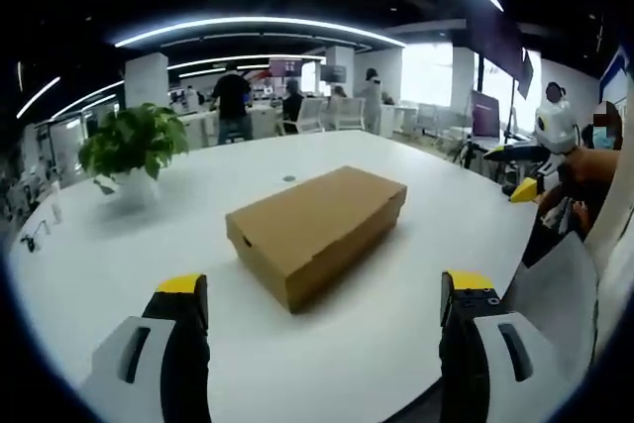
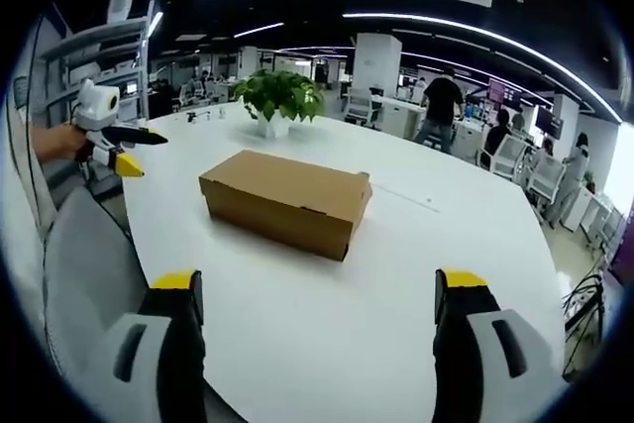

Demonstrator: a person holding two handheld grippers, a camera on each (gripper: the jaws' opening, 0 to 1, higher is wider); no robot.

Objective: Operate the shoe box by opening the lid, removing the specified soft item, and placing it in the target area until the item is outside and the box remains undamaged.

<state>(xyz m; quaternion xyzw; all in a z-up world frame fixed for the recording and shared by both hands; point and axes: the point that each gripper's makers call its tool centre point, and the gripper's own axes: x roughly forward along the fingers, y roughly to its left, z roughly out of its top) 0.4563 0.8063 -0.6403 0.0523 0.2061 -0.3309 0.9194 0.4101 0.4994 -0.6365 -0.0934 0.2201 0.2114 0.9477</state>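
A plain brown cardboard shoe box lies on the white table with its lid down. My left gripper stands open a short way in front of it, yellow-tipped jaws wide apart with nothing between them. In the right gripper view the same shoe box sits mid-table, and my right gripper is open and apart from it too. The right gripper also shows at the right edge of the left gripper view, held by a hand. The left gripper enters the right gripper view from the left.
A potted green plant in a white pot stands on the table behind the box, plant. Several people stand or sit at desks in the office beyond. A shelving unit stands at the left.
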